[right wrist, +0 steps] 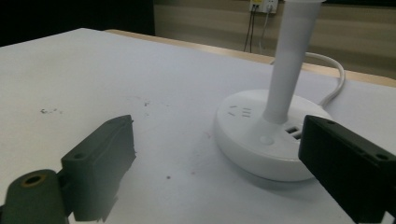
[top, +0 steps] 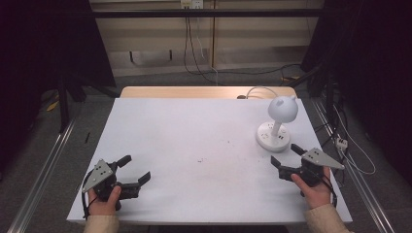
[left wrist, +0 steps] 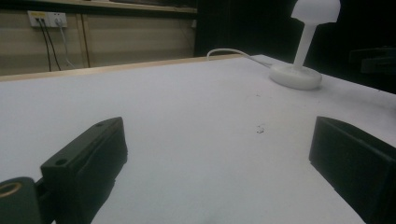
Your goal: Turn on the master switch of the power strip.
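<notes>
Sockets (right wrist: 239, 112) on lamp (right wrist: 273, 135) base face right gripper (right wrist: 219, 163).

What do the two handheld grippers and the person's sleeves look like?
Both the left gripper and right gripper are black, each with two blocky black jaws and a grey three-cornered plate on top dotted with small holes. A thin black cable loops at each wrist. The sleeves are light beige.

A plain white lamp (top: 279, 121) with a white cord (top: 255, 90) stands on a white table (top: 194, 145) flecked with small dark specks, while both black grippers carry grey plates and the sleeves are beige.
</notes>
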`<state>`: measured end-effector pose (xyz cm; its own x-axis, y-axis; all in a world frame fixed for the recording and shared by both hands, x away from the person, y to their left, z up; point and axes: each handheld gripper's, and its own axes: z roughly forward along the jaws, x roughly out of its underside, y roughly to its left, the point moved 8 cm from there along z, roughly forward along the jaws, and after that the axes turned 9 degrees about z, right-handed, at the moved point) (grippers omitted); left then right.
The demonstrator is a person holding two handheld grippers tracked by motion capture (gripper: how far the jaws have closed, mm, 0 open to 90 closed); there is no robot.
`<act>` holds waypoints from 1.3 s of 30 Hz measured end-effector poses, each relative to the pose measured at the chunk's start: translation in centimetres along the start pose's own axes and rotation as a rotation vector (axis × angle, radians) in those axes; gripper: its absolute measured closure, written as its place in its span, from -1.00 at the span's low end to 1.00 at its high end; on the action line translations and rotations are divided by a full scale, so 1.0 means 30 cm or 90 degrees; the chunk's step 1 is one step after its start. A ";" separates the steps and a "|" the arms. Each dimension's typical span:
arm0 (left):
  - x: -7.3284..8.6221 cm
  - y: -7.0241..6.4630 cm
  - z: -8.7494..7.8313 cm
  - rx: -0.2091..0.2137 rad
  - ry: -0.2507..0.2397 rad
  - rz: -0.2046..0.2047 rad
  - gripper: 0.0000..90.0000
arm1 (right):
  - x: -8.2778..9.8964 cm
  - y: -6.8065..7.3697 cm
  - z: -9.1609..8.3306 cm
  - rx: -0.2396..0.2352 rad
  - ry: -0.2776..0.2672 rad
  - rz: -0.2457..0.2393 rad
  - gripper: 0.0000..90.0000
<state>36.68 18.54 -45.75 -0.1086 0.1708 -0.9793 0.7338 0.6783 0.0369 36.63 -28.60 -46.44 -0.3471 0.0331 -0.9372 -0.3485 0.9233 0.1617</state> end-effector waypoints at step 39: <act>0.002 0.003 0.007 0.004 -0.002 -0.003 -0.91 | -0.039 -0.224 0.120 0.095 0.058 0.082 0.93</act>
<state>36.89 18.47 -45.85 -0.1097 0.1653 -0.9801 0.7380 0.6741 0.0311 42.53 -33.46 -47.54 -0.4606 0.1257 -0.8787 -0.1659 0.9603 0.2244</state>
